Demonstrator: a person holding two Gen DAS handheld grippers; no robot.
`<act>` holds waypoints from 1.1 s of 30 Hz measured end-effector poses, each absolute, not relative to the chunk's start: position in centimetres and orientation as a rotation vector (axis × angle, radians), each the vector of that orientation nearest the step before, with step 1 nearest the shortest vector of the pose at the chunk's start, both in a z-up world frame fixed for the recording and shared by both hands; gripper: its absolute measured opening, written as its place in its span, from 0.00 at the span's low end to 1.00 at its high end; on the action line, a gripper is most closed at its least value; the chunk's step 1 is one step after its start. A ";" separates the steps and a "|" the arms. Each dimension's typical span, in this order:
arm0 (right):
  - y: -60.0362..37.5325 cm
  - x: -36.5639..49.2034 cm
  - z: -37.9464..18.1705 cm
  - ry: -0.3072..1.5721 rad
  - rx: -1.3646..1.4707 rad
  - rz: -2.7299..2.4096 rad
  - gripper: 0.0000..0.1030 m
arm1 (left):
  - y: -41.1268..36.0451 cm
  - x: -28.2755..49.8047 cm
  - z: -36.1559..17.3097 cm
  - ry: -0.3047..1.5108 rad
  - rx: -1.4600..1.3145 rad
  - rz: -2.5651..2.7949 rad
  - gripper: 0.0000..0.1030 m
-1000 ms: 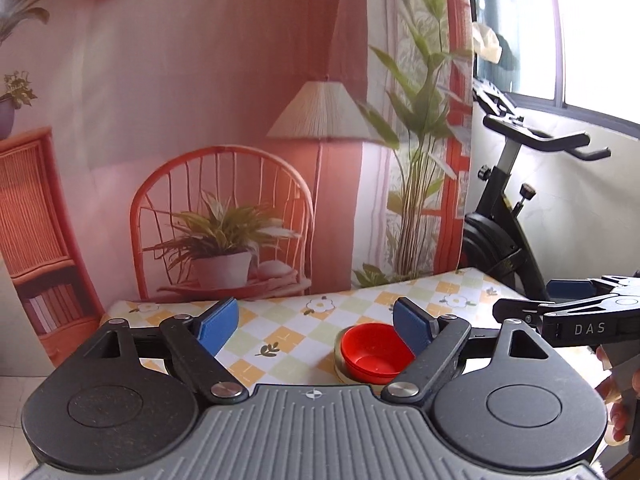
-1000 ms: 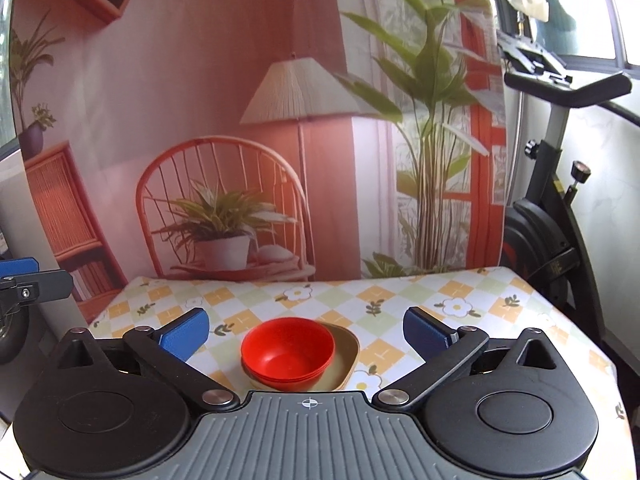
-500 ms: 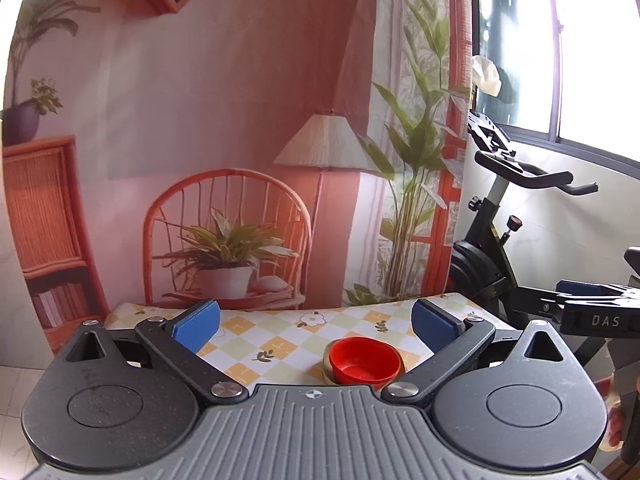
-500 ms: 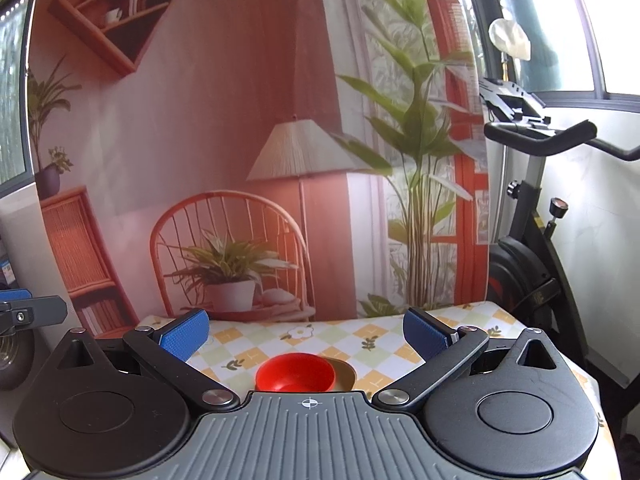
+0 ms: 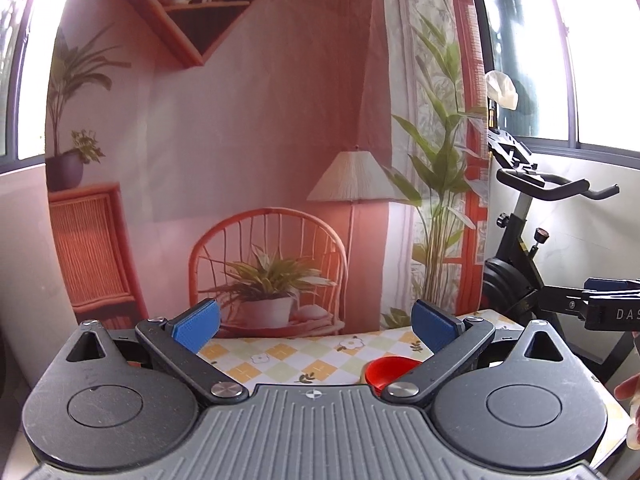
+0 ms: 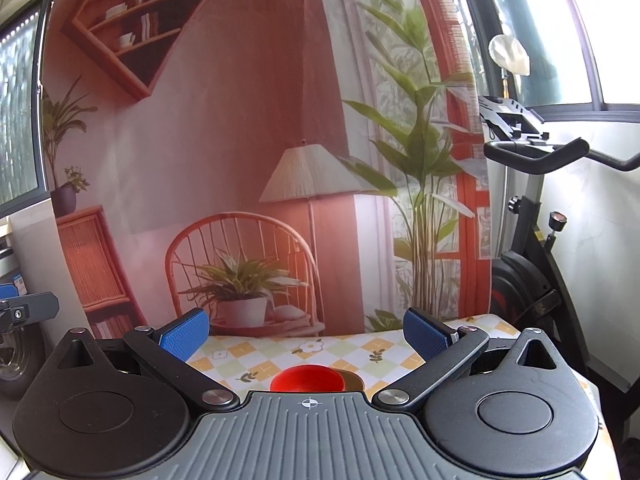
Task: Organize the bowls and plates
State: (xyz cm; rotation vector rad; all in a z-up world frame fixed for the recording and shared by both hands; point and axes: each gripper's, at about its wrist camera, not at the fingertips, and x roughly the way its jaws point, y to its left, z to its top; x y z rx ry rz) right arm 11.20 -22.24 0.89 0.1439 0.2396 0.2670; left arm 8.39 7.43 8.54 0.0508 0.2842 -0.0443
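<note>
Left gripper (image 5: 316, 326) and right gripper (image 6: 306, 330) are held with fingers spread, empty, above checked tablecloth (image 6: 352, 354); red bowl (image 6: 307, 378) is seen stacked on tan plate (image 6: 354, 380).

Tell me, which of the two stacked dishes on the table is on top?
The red bowl is on top. It sits inside a tan dish, of which only a sliver of rim peeks out to its right on the checkered tablecloth.

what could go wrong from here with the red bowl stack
1. The red bowl sits off-centre on the tan plate, so a nudge might slide it.
2. Both views show the stack mostly hidden behind the gripper bodies, so any reach down would be poorly guided.
3. The stack looks close to the table's near edge.
</note>
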 end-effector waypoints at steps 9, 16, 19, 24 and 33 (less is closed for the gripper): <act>-22.3 10.7 1.0 0.229 0.148 0.266 1.00 | 7.6 8.3 8.7 0.303 0.020 -0.064 1.00; -22.2 10.6 1.2 0.228 0.148 0.264 1.00 | 7.6 8.2 8.8 0.301 0.025 -0.046 1.00; -22.2 10.6 1.2 0.227 0.147 0.264 1.00 | 7.7 8.3 8.8 0.304 0.022 -0.044 1.00; -22.2 10.5 1.3 0.227 0.147 0.264 1.00 | 7.8 8.4 8.9 0.309 0.020 -0.039 1.00; -22.2 10.5 1.4 0.227 0.146 0.264 1.00 | 7.9 8.4 9.0 0.311 0.019 -0.031 1.00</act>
